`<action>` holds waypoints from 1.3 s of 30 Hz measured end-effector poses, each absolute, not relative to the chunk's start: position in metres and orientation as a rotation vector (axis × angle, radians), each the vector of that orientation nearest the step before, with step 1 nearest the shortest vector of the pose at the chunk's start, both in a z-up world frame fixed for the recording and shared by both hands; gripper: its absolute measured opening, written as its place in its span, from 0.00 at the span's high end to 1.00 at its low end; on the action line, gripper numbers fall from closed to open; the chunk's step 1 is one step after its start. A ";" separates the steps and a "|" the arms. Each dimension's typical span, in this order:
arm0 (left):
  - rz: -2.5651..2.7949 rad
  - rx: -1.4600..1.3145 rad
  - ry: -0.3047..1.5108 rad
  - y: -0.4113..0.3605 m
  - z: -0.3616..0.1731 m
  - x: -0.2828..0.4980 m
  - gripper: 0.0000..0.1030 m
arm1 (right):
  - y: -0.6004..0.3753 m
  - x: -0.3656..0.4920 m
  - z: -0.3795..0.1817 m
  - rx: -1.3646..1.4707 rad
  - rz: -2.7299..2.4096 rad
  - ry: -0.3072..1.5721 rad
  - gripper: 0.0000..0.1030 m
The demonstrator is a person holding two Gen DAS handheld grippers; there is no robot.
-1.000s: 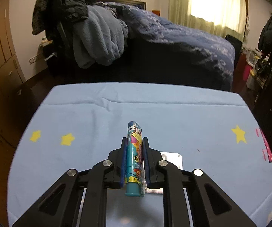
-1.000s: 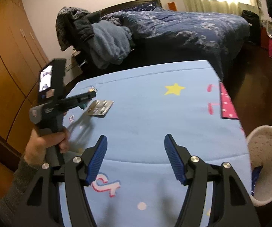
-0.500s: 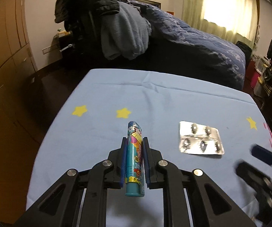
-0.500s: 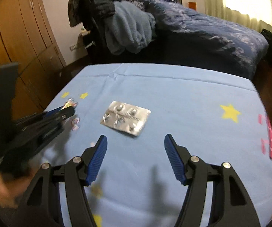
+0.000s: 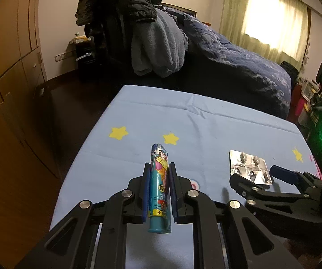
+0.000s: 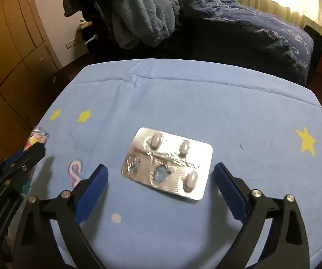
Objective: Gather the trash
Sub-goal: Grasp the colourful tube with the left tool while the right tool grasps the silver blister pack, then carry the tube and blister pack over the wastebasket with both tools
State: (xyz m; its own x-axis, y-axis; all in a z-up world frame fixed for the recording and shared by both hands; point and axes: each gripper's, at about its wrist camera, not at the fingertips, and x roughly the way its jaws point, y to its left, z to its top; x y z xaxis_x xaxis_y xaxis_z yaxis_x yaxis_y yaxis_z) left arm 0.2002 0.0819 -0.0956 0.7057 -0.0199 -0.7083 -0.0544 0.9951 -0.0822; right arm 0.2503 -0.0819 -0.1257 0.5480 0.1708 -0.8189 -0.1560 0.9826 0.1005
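Holding a colourful tube [image 5: 159, 188], left gripper [image 5: 159, 186] is clenched; right gripper [image 6: 161, 177], fingers opening, straddles blister pack [image 6: 167, 162] on the counter [image 6: 205, 103], ungrasped.

Shiny crinkled foil blister pack [image 6: 166, 163] – glossy printed plastic tube [image 5: 159, 188] – matt blue cloth table cover [image 6: 205, 103], wood-look cupboards [image 5: 8, 71].
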 end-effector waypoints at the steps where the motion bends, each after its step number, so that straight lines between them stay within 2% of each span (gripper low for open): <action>1: 0.020 -0.103 0.783 0.084 -0.095 0.199 0.85 | -0.081 0.251 -0.126 0.008 0.185 0.969 0.05; 7: 0.028 -0.113 0.769 0.090 -0.091 0.195 0.85 | -0.075 0.250 -0.131 -0.058 0.159 0.945 0.08; 9: 0.027 -0.116 0.767 0.091 -0.091 0.194 0.85 | -0.077 0.250 -0.129 -0.057 0.163 0.934 0.19; 32: 0.052 -0.074 0.754 0.081 -0.085 0.179 0.85 | -0.141 0.198 -0.107 0.060 0.190 0.917 0.20; 33: 0.067 -0.059 0.764 0.081 -0.088 0.183 0.83 | -0.144 0.194 -0.104 0.069 0.192 0.910 0.20; 35: 0.082 -0.052 0.794 0.085 -0.095 0.190 0.72 | -0.147 0.189 -0.098 0.078 0.197 0.896 0.20; 39: 0.066 -0.055 0.888 0.087 -0.118 0.202 0.68 | -0.150 0.179 -0.086 0.087 0.209 0.862 0.20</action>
